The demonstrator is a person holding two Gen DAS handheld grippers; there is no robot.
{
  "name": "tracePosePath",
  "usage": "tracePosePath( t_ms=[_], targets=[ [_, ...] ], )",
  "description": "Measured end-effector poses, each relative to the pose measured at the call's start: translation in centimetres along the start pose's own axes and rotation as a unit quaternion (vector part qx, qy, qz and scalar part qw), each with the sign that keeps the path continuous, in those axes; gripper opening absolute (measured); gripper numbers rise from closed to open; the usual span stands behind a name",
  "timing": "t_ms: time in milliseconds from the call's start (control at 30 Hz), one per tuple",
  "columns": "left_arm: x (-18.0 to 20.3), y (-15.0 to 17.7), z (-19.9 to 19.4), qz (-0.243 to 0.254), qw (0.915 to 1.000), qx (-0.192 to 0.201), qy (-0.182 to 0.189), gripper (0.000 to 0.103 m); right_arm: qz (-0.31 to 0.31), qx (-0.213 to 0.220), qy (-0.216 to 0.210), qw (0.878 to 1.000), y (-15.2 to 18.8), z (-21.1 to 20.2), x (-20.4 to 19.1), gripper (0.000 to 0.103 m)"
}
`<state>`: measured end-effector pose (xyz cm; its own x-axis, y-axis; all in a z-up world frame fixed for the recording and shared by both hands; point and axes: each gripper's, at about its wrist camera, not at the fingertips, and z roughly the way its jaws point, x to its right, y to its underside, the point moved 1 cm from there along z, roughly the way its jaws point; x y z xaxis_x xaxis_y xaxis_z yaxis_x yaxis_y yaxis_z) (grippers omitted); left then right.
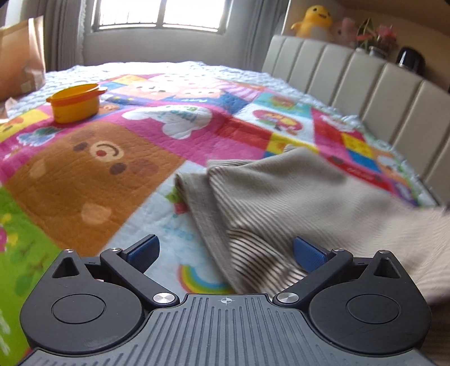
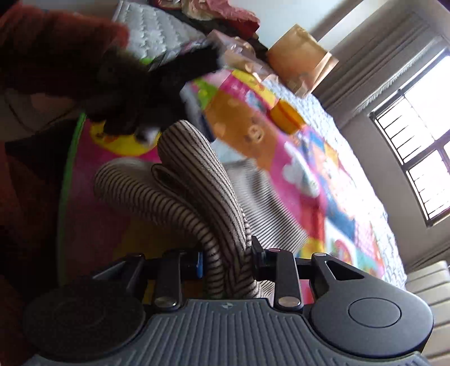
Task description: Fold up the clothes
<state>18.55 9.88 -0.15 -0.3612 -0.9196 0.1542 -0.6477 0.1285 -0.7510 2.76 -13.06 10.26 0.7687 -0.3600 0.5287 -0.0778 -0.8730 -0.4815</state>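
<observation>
A beige and dark striped garment (image 1: 270, 202) lies bunched on a colourful cartoon quilt (image 1: 118, 146). My left gripper (image 1: 226, 253) is open, its blue pads (image 1: 146, 249) wide apart, and the garment's ribbed edge lies between them without either pad pressing it. In the right wrist view my right gripper (image 2: 226, 263) is shut on a thick fold of the striped garment (image 2: 197, 191), which arches up in front of the jaws. The left gripper (image 2: 135, 84) shows there as a dark blurred shape at the upper left, held by a person in a red sleeve (image 2: 42, 48).
An orange lidded pot (image 1: 74, 102) stands on the quilt at the far left. A padded headboard (image 1: 365, 81) runs along the right, with plush toys (image 1: 312, 21) on its ledge. Brown paper bags (image 1: 19, 56) sit at the bed's far left corner under a window (image 1: 160, 14).
</observation>
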Motion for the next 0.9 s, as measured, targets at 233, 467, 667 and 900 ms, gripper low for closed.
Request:
tracePosePath(
  t_ms=[233, 467, 667, 900],
  targets=[
    [-5.8, -1.4, -2.5, -0.086, 0.9952, 0.041, 0.024, 0.103, 0.049, -0.013, -0.054, 0.997, -2.1, 10.1, 8.0, 0.035],
    [-2.4, -2.8, -2.8, -0.032, 0.9913, 0.047, 0.119, 0.103, 0.095, 0.001, -0.052, 0.994, -0.6, 17.3, 11.3, 0.069],
    [0.9, -2.9, 2.2, 0.030, 0.9967, 0.022, 0.072, 0.103, 0.167, 0.058, 0.003, 0.984, 1.5, 12.5, 13.1, 0.078],
    [0.0, -2.7, 3.5, 0.009, 0.9976, 0.023, 0.065, 0.103, 0.287, 0.092, 0.030, 0.953, 6.7, 8.7, 11.7, 0.085]
  ],
)
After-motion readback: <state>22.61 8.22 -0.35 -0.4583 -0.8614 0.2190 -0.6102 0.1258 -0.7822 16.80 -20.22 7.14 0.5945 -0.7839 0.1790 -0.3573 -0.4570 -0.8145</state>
